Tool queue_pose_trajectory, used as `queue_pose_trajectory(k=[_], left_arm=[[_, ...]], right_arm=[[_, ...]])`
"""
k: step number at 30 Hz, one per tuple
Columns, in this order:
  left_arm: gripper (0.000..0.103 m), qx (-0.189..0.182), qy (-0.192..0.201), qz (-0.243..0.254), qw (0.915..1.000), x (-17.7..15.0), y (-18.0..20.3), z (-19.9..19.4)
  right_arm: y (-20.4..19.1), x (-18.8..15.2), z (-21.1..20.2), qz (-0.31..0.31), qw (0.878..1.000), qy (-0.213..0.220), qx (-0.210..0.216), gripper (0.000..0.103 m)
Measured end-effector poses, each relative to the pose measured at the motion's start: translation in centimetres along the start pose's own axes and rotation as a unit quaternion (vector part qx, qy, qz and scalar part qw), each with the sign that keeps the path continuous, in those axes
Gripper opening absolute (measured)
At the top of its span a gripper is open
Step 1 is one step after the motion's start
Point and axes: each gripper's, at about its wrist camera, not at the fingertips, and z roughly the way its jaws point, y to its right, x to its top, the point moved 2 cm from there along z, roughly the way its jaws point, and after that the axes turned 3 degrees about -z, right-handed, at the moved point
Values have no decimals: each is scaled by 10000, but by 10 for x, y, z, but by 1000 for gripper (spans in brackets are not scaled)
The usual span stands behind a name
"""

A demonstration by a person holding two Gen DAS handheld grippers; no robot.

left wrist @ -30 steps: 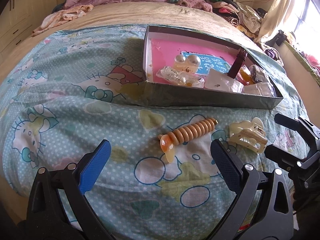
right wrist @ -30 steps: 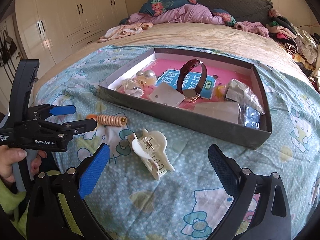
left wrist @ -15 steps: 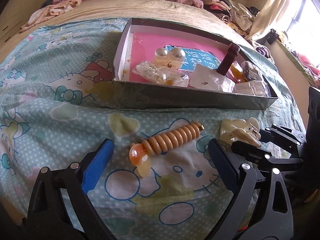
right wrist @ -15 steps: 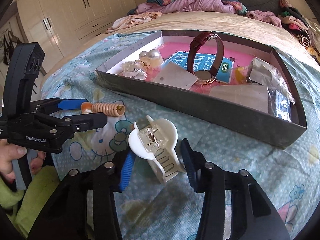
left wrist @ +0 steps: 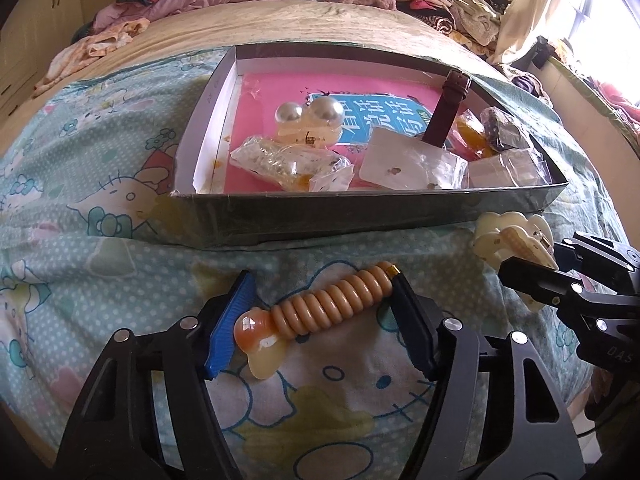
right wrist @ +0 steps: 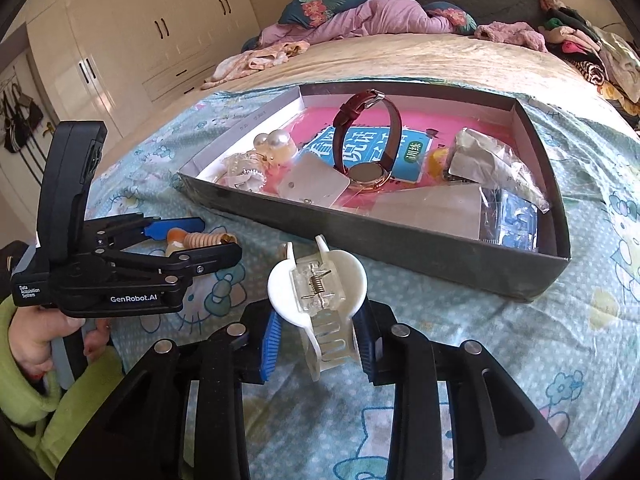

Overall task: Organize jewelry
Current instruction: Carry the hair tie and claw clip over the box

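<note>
In the left wrist view, the left tongs [left wrist: 320, 316] straddle a tan ribbed plastic hair clip with an amber bead end [left wrist: 316, 312], which lies on the cartoon-print bedsheet [left wrist: 80, 280] near the bed's front edge, just in front of the dark shallow cardboard box [left wrist: 360, 216]. The jaws have just been closing with the clip between them; the black pad looks to meet the clip's gold tip, while the blue pad stands close to the bead, contact unclear. The clip looks light, rigid and glossy, so likely slippery; gripped end to end it may pivot, and a hold across the ribbed middle seems surer. Inside the box lie a pearl-topped clip [left wrist: 310, 120], a brown leather-strap watch [left wrist: 446, 116] and clear packets.

In the right wrist view, the right tongs [right wrist: 318, 338] are clenched on a cream plastic claw clip with a clear spring hinge [right wrist: 320, 292], pads pressing its toothed sides, on the sheet before the box's near wall. It looks stiff, light and somewhat brittle at the teeth. A hand in a green sleeve [right wrist: 36, 340] holds the left tool.
</note>
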Motion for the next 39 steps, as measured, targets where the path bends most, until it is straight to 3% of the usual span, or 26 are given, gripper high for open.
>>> queue_pose_trajectory(k=[20, 39], left_arm=[[59, -370, 532, -282, 9975, 11, -5, -58], [59, -391, 695, -33, 9968, 41, 13, -56]], right_arm=[[-9, 15, -31, -165, 9992, 372, 12, 30], [10, 45, -64, -191, 9941, 943, -507, 30]])
